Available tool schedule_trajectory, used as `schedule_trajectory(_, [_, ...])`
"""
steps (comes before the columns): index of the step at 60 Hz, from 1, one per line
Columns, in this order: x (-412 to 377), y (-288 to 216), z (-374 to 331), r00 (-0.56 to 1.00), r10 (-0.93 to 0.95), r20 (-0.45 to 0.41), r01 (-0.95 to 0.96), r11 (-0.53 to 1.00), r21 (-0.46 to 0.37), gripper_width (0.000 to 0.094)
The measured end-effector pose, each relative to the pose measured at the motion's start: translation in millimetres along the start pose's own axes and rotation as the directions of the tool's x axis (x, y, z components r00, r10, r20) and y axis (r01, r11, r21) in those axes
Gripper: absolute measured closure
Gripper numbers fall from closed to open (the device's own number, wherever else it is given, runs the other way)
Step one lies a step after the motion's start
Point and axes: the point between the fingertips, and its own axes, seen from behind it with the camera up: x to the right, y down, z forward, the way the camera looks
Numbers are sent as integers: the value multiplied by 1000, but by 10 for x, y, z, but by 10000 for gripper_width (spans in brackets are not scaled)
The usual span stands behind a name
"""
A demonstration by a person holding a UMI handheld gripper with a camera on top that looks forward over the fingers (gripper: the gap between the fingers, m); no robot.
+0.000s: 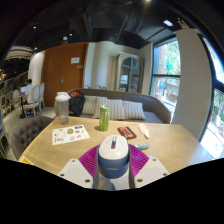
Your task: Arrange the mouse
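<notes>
A white and blue computer mouse (113,155) sits between my two fingers, its grey scroll strip pointing away from me. The pink pads (89,158) press against both of its sides, so my gripper (113,162) is shut on the mouse. It is held over the near edge of a light wooden table (170,145). The underside of the mouse is hidden, so I cannot tell whether it touches the table.
On the table beyond the fingers stand a green can (104,118), a grey lidded tumbler (62,107), a printed sheet (70,133), a dark small box (127,131) and a white object (144,130). A sofa with cushions (120,107) lies behind.
</notes>
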Motion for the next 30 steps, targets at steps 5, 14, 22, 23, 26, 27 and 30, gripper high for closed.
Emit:
schedule_trajectory(5, [367,680,213,998,65,-3,-64,991,-115,530])
schedule_trajectory(14, [482,1289,434,991,132,34,-121,965,-232,529])
schedule_trajectory(22, [510,1485,476,990,132,45,-115,955,-273,453])
schedule_trajectory(23, [509,1495,467,990,136,46,-118,953,-280,443])
schedule_trajectory(26, [510,1490,449,987,153,40,-134,946,-294,389])
schedule_trajectory(27, [515,1504,433,987,156,36,-138,944,-299,367])
schedule_trajectory(30, [520,1512,360,987,157,34,-139,942,-307,238])
